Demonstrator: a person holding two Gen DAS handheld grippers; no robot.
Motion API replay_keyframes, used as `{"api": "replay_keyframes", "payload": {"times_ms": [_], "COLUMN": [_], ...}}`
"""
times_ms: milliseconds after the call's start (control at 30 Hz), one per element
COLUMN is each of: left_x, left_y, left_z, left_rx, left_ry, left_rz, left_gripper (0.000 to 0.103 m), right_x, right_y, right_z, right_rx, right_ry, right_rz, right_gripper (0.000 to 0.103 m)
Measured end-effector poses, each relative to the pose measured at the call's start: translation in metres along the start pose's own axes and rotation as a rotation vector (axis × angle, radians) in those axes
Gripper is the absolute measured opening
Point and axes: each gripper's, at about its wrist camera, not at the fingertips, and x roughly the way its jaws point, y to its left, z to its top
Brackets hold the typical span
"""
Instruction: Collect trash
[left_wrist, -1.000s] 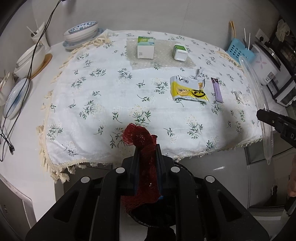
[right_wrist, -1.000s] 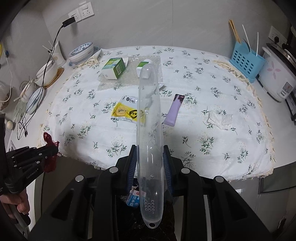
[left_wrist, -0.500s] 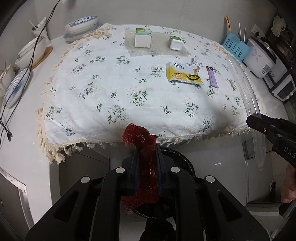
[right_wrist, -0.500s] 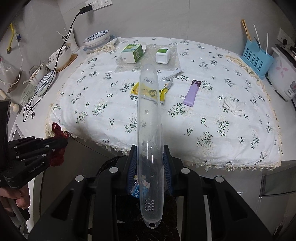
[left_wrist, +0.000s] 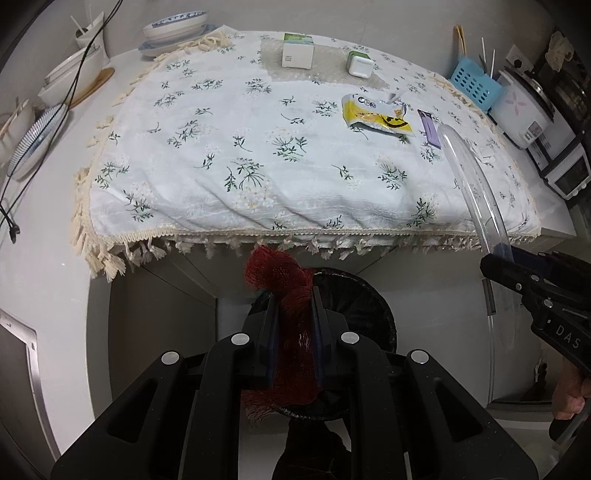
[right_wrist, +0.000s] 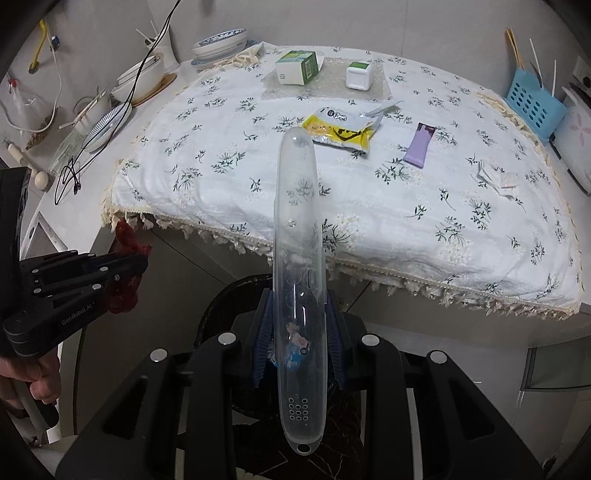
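Both loads hang over the round black-lined bin (left_wrist: 364, 314) — the left gripper (left_wrist: 293, 314) pinches a red mesh net bag (left_wrist: 284, 280), the right gripper (right_wrist: 299, 325) clamps a long clear plastic case (right_wrist: 299, 236); release each only once centred above the bin's mouth

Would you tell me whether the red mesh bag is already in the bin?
Not yet: the red mesh bag sits clamped in the left hand-held gripper, above the black bin.

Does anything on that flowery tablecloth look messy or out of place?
Yes: litter lies loose on the tablecloth: a torn-open yellow snack packet, a purple wrapper and a crumpled tissue. The cloth itself is rumpled along its front edge.
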Motion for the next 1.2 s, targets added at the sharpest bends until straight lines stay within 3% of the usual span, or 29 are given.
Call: {"api": "replay_keyframes", "payload": {"times_ms": [733, 1200], "left_x": [0.043, 0.091], "left_y": [0.001, -0.019], "left_z": [-0.044, -0.069], "left_rx": [0.001, 0.048], "left_ry": [0.032, 0.073], "left_rz": [-0.007, -0.011], "left_gripper": [0.014, 0.014], "right_x": [0.053, 0.082], "right_y": [0.002, -0.022], "right_z": [-0.052, -0.084], "right_rx": [0.006, 0.051], "right_ry": [0.11, 0.182], "right_rz": [0.005, 0.007], "right_gripper": [0.027, 0.027]}}
